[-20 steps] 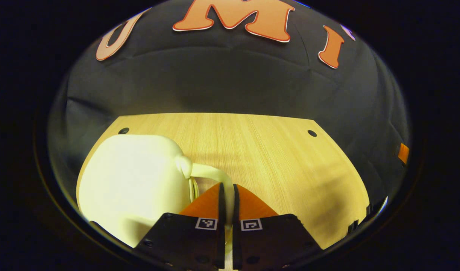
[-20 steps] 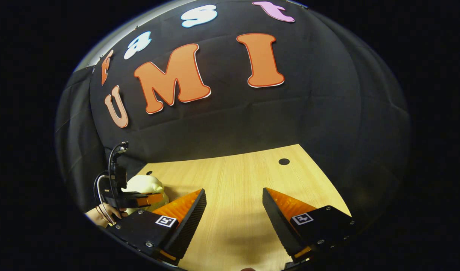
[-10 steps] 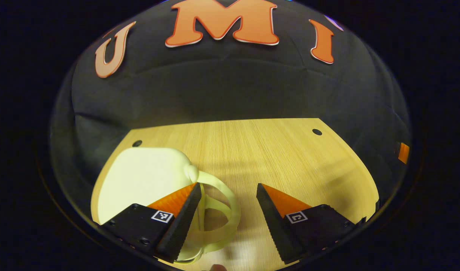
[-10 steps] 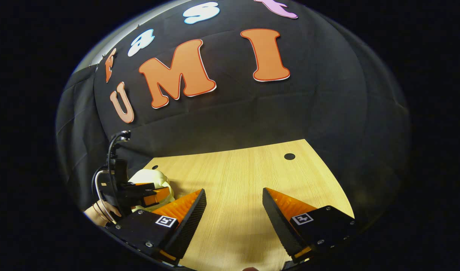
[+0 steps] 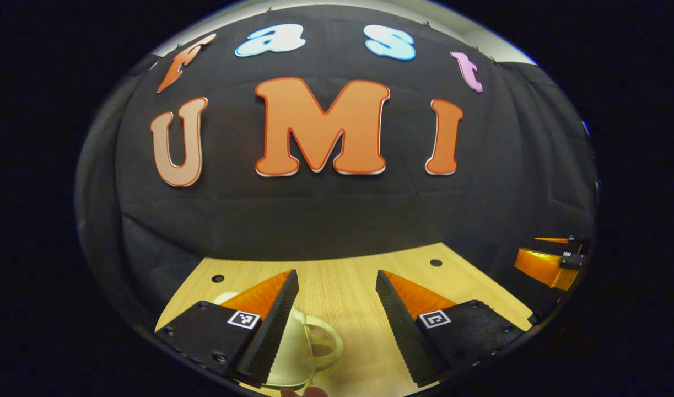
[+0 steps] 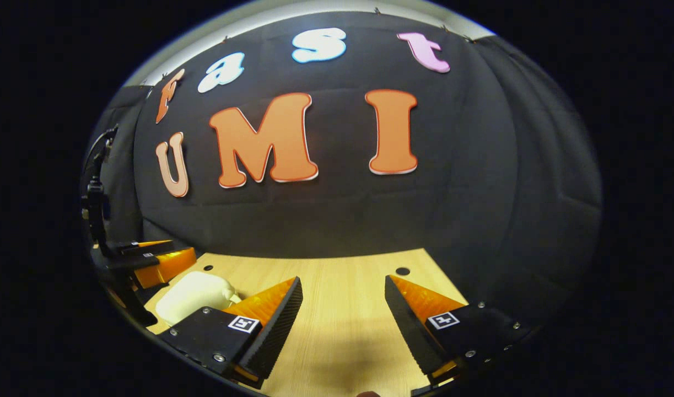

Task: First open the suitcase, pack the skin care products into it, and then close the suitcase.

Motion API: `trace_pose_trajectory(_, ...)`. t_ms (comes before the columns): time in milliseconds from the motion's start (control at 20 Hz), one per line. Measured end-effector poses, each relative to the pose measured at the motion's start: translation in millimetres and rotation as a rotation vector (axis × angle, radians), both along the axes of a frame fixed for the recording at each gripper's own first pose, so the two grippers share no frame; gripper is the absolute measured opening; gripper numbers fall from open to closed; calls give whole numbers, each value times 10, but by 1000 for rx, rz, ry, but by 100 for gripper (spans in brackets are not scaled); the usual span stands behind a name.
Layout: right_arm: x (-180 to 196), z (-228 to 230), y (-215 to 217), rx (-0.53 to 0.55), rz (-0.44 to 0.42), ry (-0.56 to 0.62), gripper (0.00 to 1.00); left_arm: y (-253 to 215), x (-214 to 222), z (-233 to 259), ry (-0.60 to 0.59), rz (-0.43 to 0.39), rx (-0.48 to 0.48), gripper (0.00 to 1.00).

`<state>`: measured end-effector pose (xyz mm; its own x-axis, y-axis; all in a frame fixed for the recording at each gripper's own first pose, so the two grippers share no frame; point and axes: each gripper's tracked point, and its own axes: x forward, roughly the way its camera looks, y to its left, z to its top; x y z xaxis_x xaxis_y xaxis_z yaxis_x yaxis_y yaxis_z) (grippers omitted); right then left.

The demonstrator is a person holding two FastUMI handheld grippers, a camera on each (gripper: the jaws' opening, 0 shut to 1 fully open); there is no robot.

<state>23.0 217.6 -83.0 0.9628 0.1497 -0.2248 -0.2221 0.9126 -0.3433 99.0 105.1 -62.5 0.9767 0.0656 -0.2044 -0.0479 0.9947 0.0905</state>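
Observation:
A small cream hard-shell suitcase [image 5: 290, 353] lies closed on the wooden table [image 5: 348, 309], its looped handle [image 5: 328, 347] pointing right. My left gripper [image 5: 335, 273] hovers open above it with nothing between the fingers; its left finger hides most of the case. In the right gripper view the same suitcase [image 6: 193, 292] sits at the far left, with the left gripper [image 6: 155, 264] raised just above and beyond it. My right gripper [image 6: 343, 278] stands open over bare table [image 6: 342, 320]. From the left gripper view, the right gripper [image 5: 546, 264] shows at the far right edge.
The black cloth wall rises right behind the table's far edge. Small round holes [image 5: 436, 262] mark the tabletop's far corners, one also in the right gripper view [image 6: 403, 271]. Bare wood stretches to the right of the suitcase.
My left gripper was shut on the suitcase handle, then opened, let go and rose back from the case. Both views have tilted up toward the wall. The right gripper stayed open.

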Motion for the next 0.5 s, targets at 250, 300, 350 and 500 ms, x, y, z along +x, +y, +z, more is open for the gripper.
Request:
trace_pose_trajectory(250, -270, 217, 194, -4, 30, -93, 95, 171, -260, 436, -123, 24, -13, 90)
trace_pose_trajectory(300, -278, 248, 190, -8, 29, -105, 96, 152, -291, 516, -150, 26, -15, 90)
trace_pose_trajectory(350, -295, 263, 155, -15, 27, -109, 96, 136, -334, 618, -173, 36, -8, 91)
trace_pose_trajectory(500, -283, 309, 56, -20, 31, -101, 96, 14, -331, 700, -187, 26, -22, 97)
